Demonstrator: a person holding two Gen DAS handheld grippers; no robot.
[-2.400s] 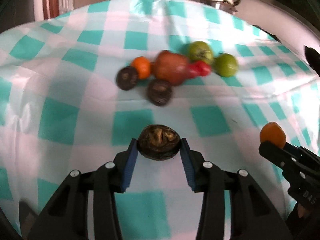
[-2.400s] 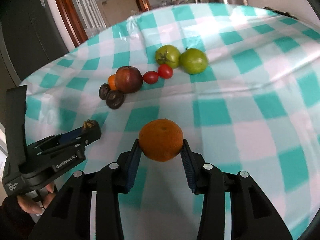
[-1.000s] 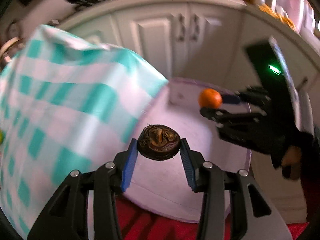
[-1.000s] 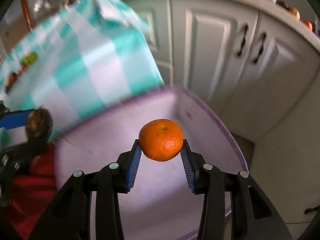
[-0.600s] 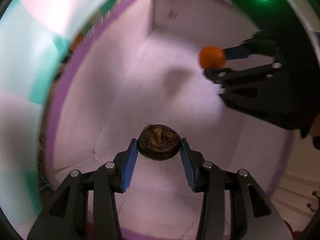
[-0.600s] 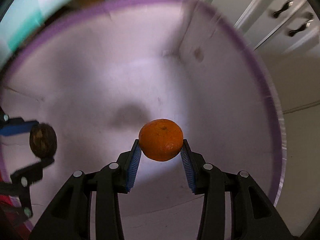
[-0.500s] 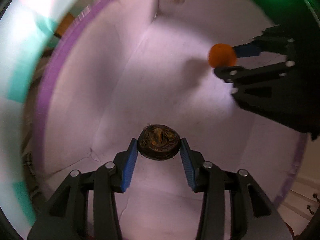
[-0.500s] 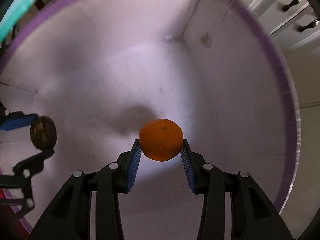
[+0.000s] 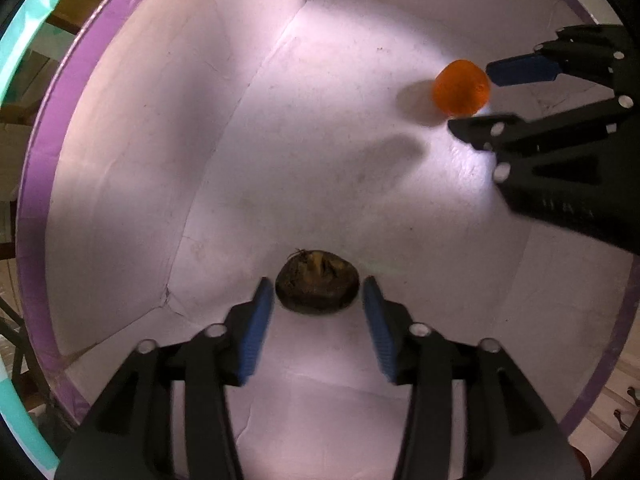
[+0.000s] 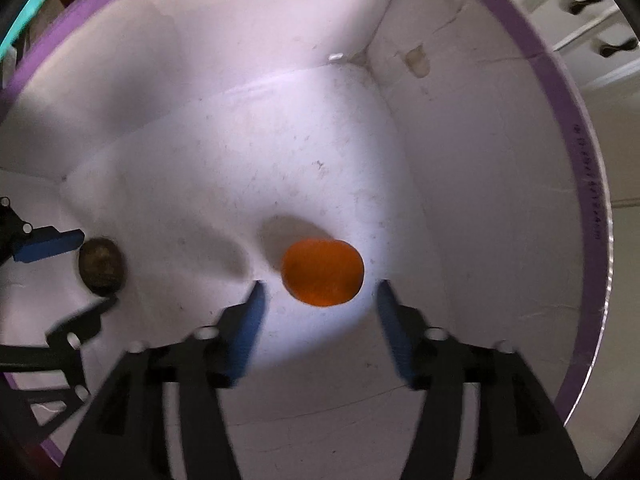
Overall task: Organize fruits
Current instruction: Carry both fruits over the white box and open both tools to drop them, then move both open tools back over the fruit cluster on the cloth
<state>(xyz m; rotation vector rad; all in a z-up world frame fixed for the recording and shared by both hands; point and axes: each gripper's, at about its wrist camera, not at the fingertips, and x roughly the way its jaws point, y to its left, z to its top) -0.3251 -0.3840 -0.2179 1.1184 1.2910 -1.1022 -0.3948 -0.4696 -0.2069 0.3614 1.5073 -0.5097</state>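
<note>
Both grippers point down into a white box with a purple rim [image 9: 38, 152] [image 10: 592, 208]. My left gripper [image 9: 318, 300] is opening; the dark brown wrinkled fruit [image 9: 317, 281] sits between its blue pads with gaps on both sides. My right gripper [image 10: 318, 292] is opening too, and the orange [image 10: 322, 272] is loose between its pads, blurred. In the left wrist view the orange [image 9: 461, 87] and the right gripper [image 9: 476, 96] appear at the upper right. The brown fruit [image 10: 101, 266] and the left gripper's pad [image 10: 48, 244] show at the left of the right wrist view.
The box's white walls [image 9: 140, 128] rise all round both grippers. A strip of teal checked cloth [image 9: 16, 60] shows beyond the rim at the left. White cabinet doors with dark handles [image 10: 596, 20] stand past the rim at the upper right.
Both grippers have sunk from above the box's rim deep into it. Their pads have just parted, letting go of the brown fruit and the orange.
</note>
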